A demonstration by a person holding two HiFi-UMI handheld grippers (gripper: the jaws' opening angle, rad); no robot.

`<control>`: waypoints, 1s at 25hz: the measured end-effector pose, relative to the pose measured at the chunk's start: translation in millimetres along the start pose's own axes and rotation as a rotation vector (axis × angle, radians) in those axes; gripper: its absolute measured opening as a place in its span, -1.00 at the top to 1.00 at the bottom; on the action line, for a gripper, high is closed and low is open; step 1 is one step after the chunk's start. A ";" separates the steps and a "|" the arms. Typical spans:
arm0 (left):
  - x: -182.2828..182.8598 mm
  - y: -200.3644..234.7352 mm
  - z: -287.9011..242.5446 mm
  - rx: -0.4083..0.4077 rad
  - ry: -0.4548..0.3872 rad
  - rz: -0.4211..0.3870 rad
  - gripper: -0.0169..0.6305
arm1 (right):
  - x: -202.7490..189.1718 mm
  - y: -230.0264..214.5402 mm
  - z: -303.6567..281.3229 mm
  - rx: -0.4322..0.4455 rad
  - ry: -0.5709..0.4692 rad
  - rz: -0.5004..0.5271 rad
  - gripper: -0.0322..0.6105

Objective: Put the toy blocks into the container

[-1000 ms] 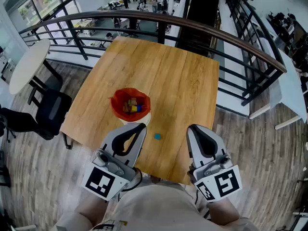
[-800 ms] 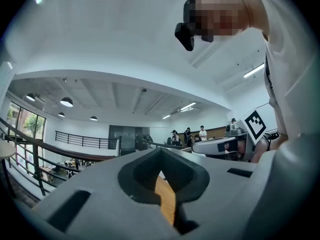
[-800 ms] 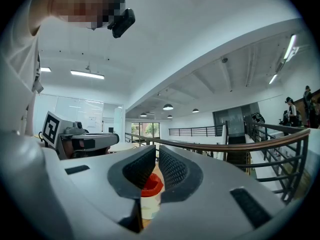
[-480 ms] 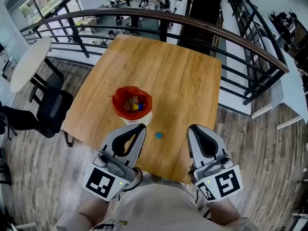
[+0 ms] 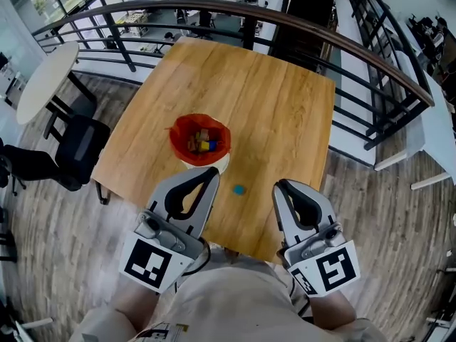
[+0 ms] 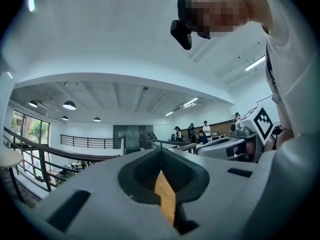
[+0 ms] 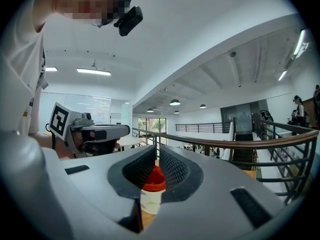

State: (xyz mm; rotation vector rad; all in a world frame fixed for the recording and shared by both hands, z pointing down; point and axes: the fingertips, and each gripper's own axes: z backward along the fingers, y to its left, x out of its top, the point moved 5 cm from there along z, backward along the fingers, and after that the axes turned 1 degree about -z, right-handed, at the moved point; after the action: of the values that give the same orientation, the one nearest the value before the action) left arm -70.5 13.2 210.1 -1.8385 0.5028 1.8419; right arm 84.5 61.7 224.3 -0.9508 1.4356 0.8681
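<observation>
A white container with an orange-red liner stands on the wooden table, holding several coloured blocks. One small blue block lies on the table just right of it, between my two grippers. My left gripper is shut and empty, its tips close to the container's near side. My right gripper is also shut with nothing in it, to the right of the blue block. In the right gripper view the container shows through the jaw hollow behind the right gripper. The left gripper shows only table wood between its jaws.
The table stands beside a curved railing with an open drop behind. A black chair and a round white table are at the left. My body is at the table's near edge.
The head view has shifted slightly, so everything sits a little higher in the picture. Both grippers stay shut in the same places.
</observation>
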 end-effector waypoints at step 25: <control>-157.0 32.4 -42.4 0.025 0.227 0.151 0.91 | -165.6 -22.2 -119.1 0.093 0.345 -0.016 0.46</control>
State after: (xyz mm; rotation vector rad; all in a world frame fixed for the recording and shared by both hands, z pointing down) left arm -58.2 -50.2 362.8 -2.0541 0.7611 1.7193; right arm 61.1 -43.8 398.7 -1.0757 1.7424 0.6385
